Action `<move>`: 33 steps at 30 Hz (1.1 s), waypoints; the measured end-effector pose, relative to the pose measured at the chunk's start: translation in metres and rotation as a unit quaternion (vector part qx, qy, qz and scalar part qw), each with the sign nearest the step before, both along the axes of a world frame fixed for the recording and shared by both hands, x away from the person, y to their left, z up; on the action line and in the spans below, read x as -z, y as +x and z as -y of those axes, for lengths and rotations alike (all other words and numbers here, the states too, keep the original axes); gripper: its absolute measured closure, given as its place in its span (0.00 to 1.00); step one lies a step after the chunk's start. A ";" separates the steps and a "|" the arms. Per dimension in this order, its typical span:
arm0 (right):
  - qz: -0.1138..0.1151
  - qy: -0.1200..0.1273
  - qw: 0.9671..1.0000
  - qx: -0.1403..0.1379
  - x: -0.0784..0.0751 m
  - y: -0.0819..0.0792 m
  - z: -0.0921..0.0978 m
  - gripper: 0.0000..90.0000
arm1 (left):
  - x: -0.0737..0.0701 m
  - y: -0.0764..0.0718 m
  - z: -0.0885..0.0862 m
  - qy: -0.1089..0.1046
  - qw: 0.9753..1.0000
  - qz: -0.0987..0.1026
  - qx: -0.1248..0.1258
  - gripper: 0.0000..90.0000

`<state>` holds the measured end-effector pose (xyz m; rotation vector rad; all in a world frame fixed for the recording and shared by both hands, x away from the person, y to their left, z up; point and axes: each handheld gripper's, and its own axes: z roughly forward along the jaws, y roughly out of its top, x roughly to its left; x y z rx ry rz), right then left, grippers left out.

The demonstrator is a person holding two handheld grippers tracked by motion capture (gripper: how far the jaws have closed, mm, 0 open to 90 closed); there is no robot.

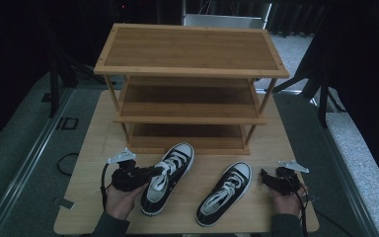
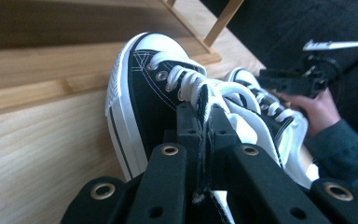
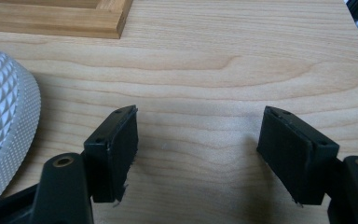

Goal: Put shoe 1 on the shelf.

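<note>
Left gripper (image 1: 150,173) is clamped on the left sneaker (image 1: 169,177), jaws closed tight on the edge of the upper by the laces, seen close up in the left gripper view (image 2: 204,135). Right gripper (image 1: 266,177) sits just right of the right sneaker (image 1: 225,192), jaws spread wide with nothing between them, bare table under them in the right gripper view (image 3: 198,144). Step in hand looks like lifting the left sneaker onto the shoe rack (image 1: 190,89). To do it well: the pinch is on thin fabric off to one side, so the shoe will likely hang and swing; lift slow, keep the sole level, clear the rack's bottom front rail before pushing in, toe first. Don't drag the laces. The left sneaker lies on the table (image 1: 94,148) right in front of the rack's bottom shelf, toe almost at the rail. Its long axis runs from the near side of the table toward the rack, tilted a bit right; toe points at the rack, heel toward the person. The right sneaker lies beside it, farther from the rack, same heading but tilted more, toe cap (image 3: 2,121) close to the right gripper.
</note>
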<state>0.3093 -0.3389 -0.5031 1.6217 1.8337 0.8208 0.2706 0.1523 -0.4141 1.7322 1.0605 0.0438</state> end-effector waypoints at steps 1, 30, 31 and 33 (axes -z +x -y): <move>0.000 0.000 1.000 0.000 0.000 0.000 0.000 0.32 | -0.003 0.000 -0.001 -0.002 1.000 0.001 0.000 0.97; 0.001 0.001 1.000 -0.001 0.000 0.000 0.000 0.32 | -0.056 -0.008 -0.025 -0.066 0.998 0.019 -0.006 0.97; 0.000 0.000 1.000 -0.001 0.000 0.000 0.000 0.31 | -0.056 -0.008 -0.025 -0.066 0.998 0.019 -0.006 0.97; 0.000 0.001 1.000 -0.001 0.000 0.000 0.000 0.32 | -0.060 -0.008 -0.025 -0.068 0.997 0.023 -0.005 0.97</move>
